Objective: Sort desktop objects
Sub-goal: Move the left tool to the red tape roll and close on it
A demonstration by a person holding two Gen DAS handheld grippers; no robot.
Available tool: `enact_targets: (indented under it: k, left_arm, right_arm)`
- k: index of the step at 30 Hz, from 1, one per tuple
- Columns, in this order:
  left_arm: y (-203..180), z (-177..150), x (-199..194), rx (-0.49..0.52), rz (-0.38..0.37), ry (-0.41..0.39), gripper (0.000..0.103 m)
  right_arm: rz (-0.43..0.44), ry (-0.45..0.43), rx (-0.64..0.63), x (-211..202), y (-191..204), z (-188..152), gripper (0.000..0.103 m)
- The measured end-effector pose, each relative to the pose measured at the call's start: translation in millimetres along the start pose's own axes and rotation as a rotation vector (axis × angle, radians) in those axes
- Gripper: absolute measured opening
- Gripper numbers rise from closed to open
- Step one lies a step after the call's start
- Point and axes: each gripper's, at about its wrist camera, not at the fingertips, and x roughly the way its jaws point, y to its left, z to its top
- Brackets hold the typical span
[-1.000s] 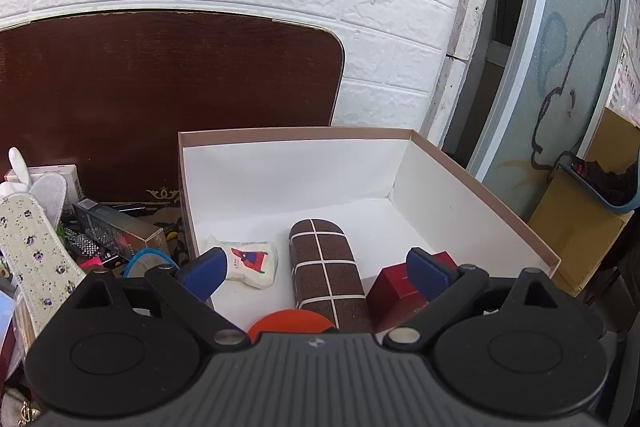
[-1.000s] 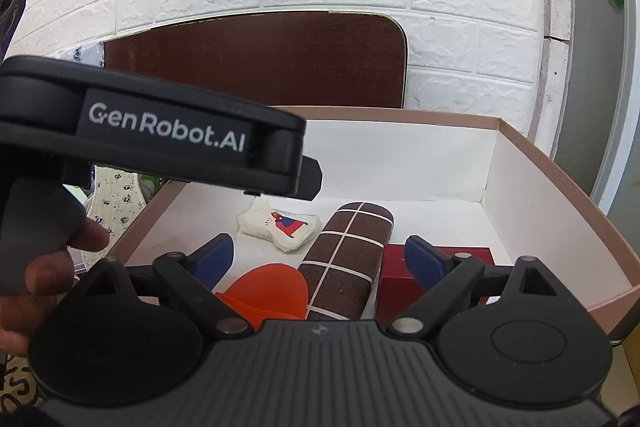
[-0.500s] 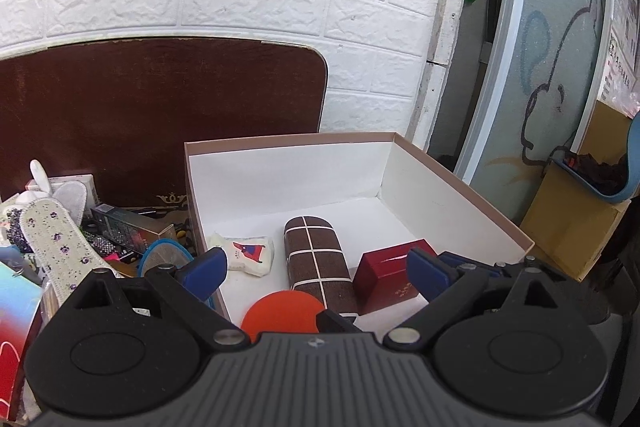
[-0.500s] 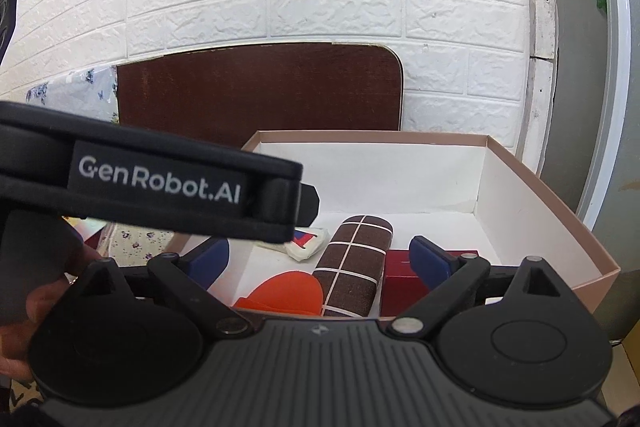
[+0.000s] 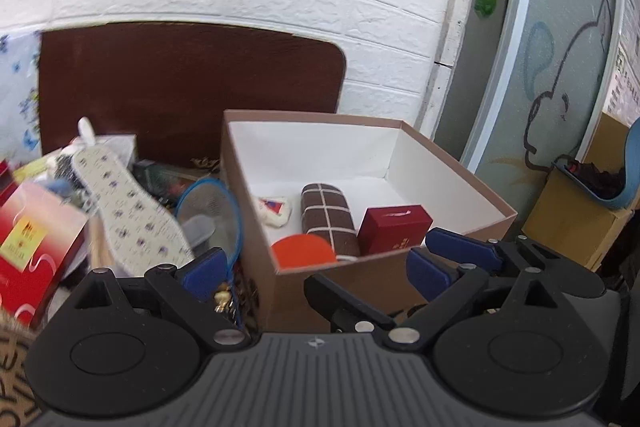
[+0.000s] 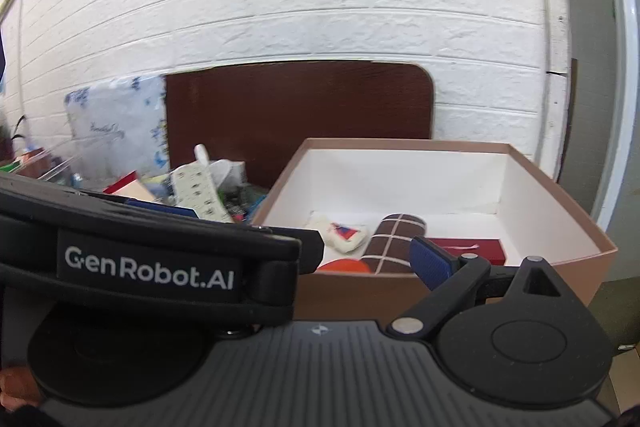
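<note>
The cardboard box (image 5: 452, 203) stands ahead of both tongs and already holds a brown checked case (image 5: 326, 217), a red box (image 5: 394, 229), an orange disc (image 5: 302, 251) and a white pouch (image 5: 274, 211). The unsorted pile lies ahead-left of the left tongs (image 5: 316, 267), the nearer pair. The patterned insole (image 5: 136, 215) points its long axis away, tilted. Left tongs: apart, empty. Right tongs (image 6: 430, 261): one finger hidden behind the left unit; state cannot be told.
</note>
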Motion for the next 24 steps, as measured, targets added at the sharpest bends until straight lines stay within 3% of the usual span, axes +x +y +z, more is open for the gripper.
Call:
enact_targets:
  k: [10, 15, 22, 24]
  left_arm:
    - [43.1, -50.0, -25.2, -0.139, 0.042, 0.075, 0.099]
    - [73.0, -72.0, -32.8, -0.181, 0.114, 0.116, 0.099]
    - [114.9, -81.1, -32.1, -0.288, 0.171, 0.121, 0.095]
    - [121.2, -81.2, -28.0, -0.298, 0.171, 0.124, 0.090]
  right_arm:
    - [0.128, 0.074, -0.080, -4.3, 47.7, -32.8, 0.095]
    - [0.185, 0.112, -0.125, -1.6, 69.1, -48.9, 0.095]
    - [0.242, 0.172, -0.178, 10.6, 90.2, -62.0, 0.093]
    - [0.257, 0.183, -0.201, 15.0, 97.9, -64.7, 0.092]
